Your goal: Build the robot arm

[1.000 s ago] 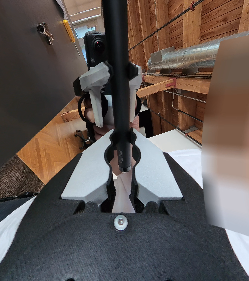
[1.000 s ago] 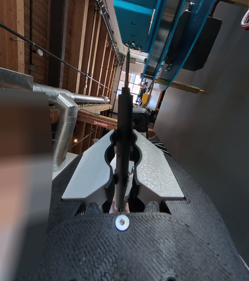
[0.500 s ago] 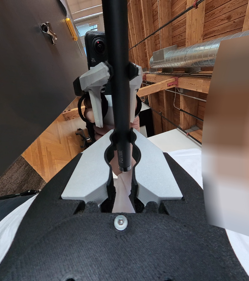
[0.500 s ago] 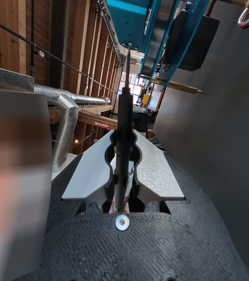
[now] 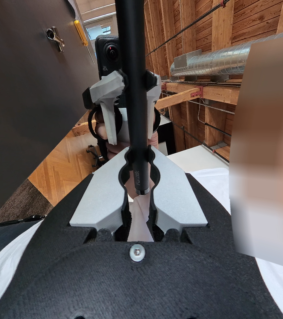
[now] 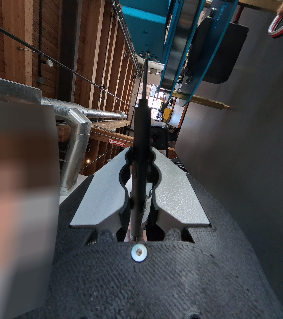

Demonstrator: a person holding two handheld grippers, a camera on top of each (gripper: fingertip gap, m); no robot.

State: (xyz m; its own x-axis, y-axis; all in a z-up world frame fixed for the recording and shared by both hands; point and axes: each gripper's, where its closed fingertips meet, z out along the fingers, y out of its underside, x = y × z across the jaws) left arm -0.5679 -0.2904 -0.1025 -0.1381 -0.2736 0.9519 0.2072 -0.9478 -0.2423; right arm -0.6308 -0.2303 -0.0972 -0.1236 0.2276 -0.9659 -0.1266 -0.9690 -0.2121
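Note:
A slim black pen-shaped electric screwdriver [image 5: 133, 86] is clamped in both grippers. My left gripper [image 5: 140, 150] is shut on its rear end, whose silver-ringed tail [image 5: 141, 190] sits between the jaws. My right gripper [image 5: 135, 81] shows farther along the same shaft, held by a hand. In the right wrist view my right gripper [image 6: 140, 150] is shut on the screwdriver [image 6: 140, 172]. Its thin bit [image 6: 145, 77] points at a cluster of small holes on a teal blue plate [image 6: 144, 25]; contact cannot be told.
A dark grey panel [image 6: 241, 155] fills the right, bearing a black box [image 6: 220, 51], a brass standoff [image 6: 206, 101] and red-and-white wires [image 6: 279, 25]. A yellow-handled screwdriver [image 5: 80, 32] and a metal fitting [image 5: 56, 39] lie on the panel [image 5: 25, 103]. A silver duct [image 6: 78, 138] runs along the wooden wall. Some 8 cm of space lies between my two pairs of fingers.
The teal plate and black box have grown slightly larger and lower in the right wrist view. Both grippers keep their hold on the screwdriver.

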